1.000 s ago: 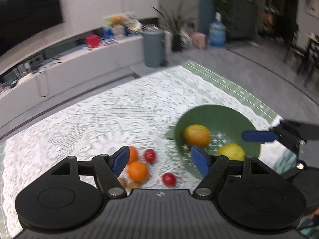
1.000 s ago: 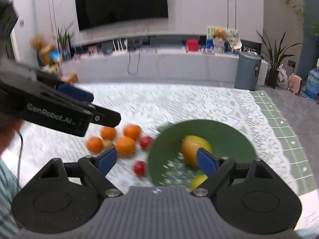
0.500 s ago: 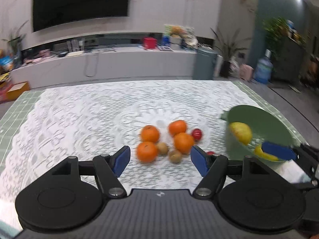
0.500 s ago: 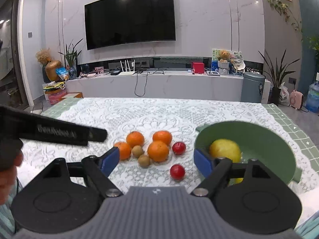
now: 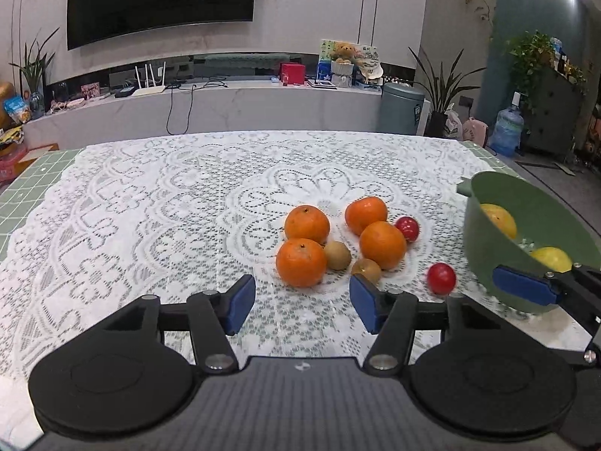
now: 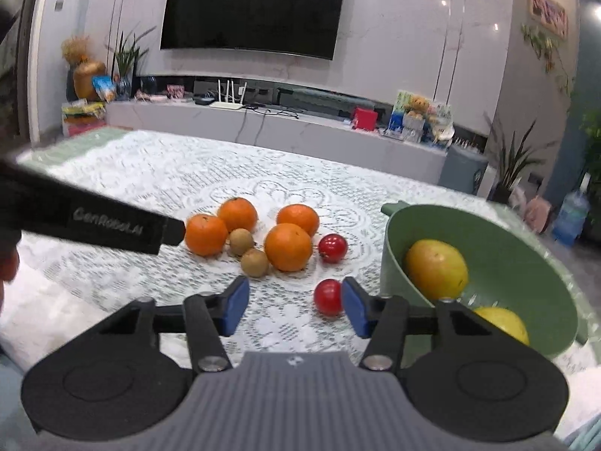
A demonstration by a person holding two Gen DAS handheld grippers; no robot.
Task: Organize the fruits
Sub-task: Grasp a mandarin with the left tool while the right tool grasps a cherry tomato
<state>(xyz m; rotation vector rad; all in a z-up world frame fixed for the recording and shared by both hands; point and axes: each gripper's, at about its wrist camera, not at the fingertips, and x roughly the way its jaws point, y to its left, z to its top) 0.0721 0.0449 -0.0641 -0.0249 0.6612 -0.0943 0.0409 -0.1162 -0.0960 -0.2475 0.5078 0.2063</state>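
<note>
Several oranges (image 5: 301, 262) (image 6: 288, 247), two brown kiwis (image 5: 337, 255) (image 6: 255, 262) and two red cherry tomatoes (image 5: 441, 278) (image 6: 328, 296) lie on the lace tablecloth. A green bowl (image 5: 488, 263) (image 6: 526, 263) at the right holds two yellow fruits (image 5: 496, 220) (image 6: 435, 268). My left gripper (image 5: 302, 302) is open and empty, just short of the nearest orange. My right gripper (image 6: 293, 306) is open and empty, its right finger beside the near tomato. The right gripper's blue finger (image 5: 526, 285) shows against the bowl's side in the left wrist view.
The table carries a white lace cloth (image 5: 150, 206) over a green mat (image 5: 33, 188). Behind it are a TV wall, a long low shelf (image 5: 225, 101), a grey bin (image 5: 402, 109) and plants. The left gripper's arm (image 6: 94, 221) crosses the right wrist view at left.
Both views have swung left and settled from motion blur. The fruit cluster now sits centred ahead of the left gripper, and the bowl has shifted to the right edge. Both grippers stay open.
</note>
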